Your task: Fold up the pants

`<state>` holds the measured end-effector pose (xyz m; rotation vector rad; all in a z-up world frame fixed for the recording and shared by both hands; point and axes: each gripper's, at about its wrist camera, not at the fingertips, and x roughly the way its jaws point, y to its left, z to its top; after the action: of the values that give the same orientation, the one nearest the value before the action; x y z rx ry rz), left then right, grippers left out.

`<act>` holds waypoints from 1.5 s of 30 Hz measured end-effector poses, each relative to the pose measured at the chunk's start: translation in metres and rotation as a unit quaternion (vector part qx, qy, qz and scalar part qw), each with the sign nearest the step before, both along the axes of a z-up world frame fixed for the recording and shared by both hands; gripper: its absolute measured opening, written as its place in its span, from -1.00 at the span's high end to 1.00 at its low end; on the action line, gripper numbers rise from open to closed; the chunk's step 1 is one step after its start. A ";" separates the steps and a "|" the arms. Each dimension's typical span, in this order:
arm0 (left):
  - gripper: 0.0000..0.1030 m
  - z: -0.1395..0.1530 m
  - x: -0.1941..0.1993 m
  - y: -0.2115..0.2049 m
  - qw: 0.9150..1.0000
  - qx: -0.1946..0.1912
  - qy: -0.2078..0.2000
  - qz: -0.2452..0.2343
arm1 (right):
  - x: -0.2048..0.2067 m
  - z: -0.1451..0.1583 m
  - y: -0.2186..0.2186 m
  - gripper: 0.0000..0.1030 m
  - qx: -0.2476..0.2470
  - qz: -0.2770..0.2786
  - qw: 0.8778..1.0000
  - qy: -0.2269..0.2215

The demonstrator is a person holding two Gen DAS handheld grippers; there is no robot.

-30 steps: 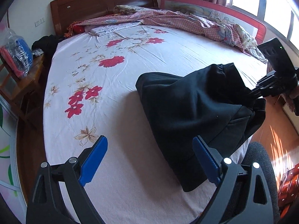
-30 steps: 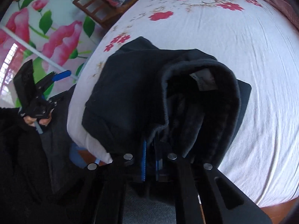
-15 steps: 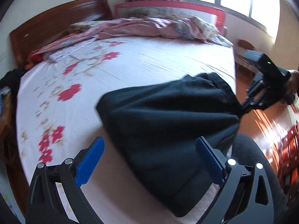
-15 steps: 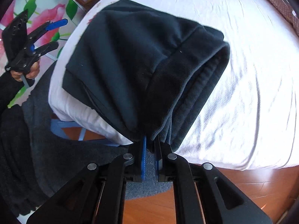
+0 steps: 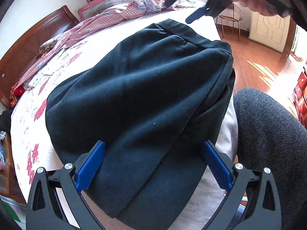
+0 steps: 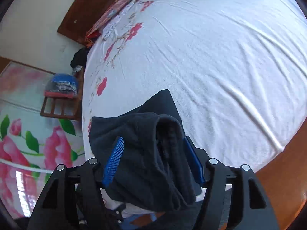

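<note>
The dark navy pants lie folded in a thick bundle at the near edge of the bed. My left gripper is open, its blue pads either side of the bundle's near end, low over it. My right gripper is open, its blue pads astride the other end of the pants, where the ribbed waistband folds show. In the left wrist view the right gripper appears blurred above the far end of the bundle.
A pink checked quilt is heaped along the far side of the bed by the wooden headboard. A grey-clad leg is at the bed's edge. A bedside stand with bagged clothes sits by the floral wall. Wooden floor lies beyond.
My right gripper has opened and let go of the pants, which now rest on the bed. My left gripper has moved in close over the bundle's near end.
</note>
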<state>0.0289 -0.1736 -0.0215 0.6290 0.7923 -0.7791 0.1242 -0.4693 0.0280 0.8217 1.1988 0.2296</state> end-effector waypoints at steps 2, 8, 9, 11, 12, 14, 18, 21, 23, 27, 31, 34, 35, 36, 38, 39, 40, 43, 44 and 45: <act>-0.93 0.000 0.000 0.000 1.000 -0.002 0.003 0.004 | 0.011 -0.014 0.006 -0.23 0.041 -0.018 0.999 0.012; -0.95 -0.001 0.000 0.003 1.000 -0.008 0.000 0.014 | 0.021 -0.015 0.025 0.64 -0.042 -0.022 0.998 -0.044; -0.96 -0.001 0.001 0.004 1.000 -0.011 0.003 0.015 | 0.015 -0.006 0.025 0.77 -0.055 -0.018 0.996 -0.075; -0.96 0.001 -0.001 0.006 1.000 -0.015 -0.003 0.020 | -0.006 0.030 0.030 0.83 -0.077 -0.015 0.978 -0.192; -0.96 0.000 -0.003 0.007 0.999 -0.017 -0.009 0.028 | -0.017 0.041 0.030 0.85 -0.057 -0.018 0.968 -0.242; -0.96 -0.003 -0.005 0.006 0.999 -0.022 -0.018 0.041 | -0.027 0.038 0.030 0.85 -0.091 -0.017 0.963 -0.254; -0.97 -0.015 -0.017 0.003 0.997 -0.028 -0.049 0.046 | -0.010 -0.047 0.000 0.69 -0.102 -0.046 0.984 -0.142; -0.97 -0.008 -0.014 0.002 0.998 -0.019 -0.034 0.048 | -0.002 -0.037 -0.001 0.40 -0.048 -0.069 0.987 -0.139; -0.96 0.002 -0.011 0.007 0.999 -0.015 -0.009 0.048 | -0.007 -0.020 0.003 -0.09 -0.060 -0.072 0.989 -0.111; -0.96 0.041 -0.009 0.039 0.998 -0.055 -0.021 0.036 | -0.047 0.013 0.004 -0.11 -0.095 -0.108 0.984 -0.106; -0.96 0.066 0.039 0.053 0.990 -0.091 -0.064 0.082 | -0.048 0.027 0.038 -0.11 0.021 -0.138 0.975 -0.171; -0.96 0.077 0.112 0.046 0.979 -0.146 -0.028 0.142 | -0.021 0.003 0.076 -0.11 0.069 -0.134 0.976 -0.160; -0.96 0.078 0.133 0.044 0.972 -0.174 -0.002 0.156 | -0.013 -0.012 0.083 -0.11 0.097 -0.144 0.974 -0.148; -0.96 0.073 0.153 0.040 0.966 -0.192 0.022 0.169 | -0.010 -0.025 0.087 -0.11 0.114 -0.155 0.972 -0.135; -0.96 0.053 0.177 0.026 0.966 -0.176 0.044 0.182 | -0.012 -0.044 0.090 -0.03 0.082 -0.167 0.976 -0.112; -0.96 0.036 0.182 0.018 0.970 -0.132 0.022 0.201 | -0.018 -0.055 0.084 0.41 0.088 -0.178 0.975 -0.101; -0.88 0.020 0.194 0.013 0.971 -0.087 0.014 0.220 | -0.028 -0.064 0.072 0.71 0.092 -0.191 0.972 -0.098; -0.79 -0.016 0.229 0.046 0.948 -0.046 0.049 0.310 | -0.062 -0.082 0.024 1.00 0.088 -0.241 0.962 -0.097; -0.80 -0.020 0.235 0.058 0.944 -0.054 0.063 0.319 | -0.064 -0.084 0.021 1.00 0.087 -0.233 0.965 -0.088; -0.80 -0.024 0.226 0.075 0.941 -0.067 0.073 0.324 | -0.062 -0.073 0.027 1.00 0.063 -0.217 0.970 -0.086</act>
<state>0.2548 -0.0987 -0.0451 0.1592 1.0005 -0.2678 0.0624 -0.4425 -0.0447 1.1291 0.8235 0.0163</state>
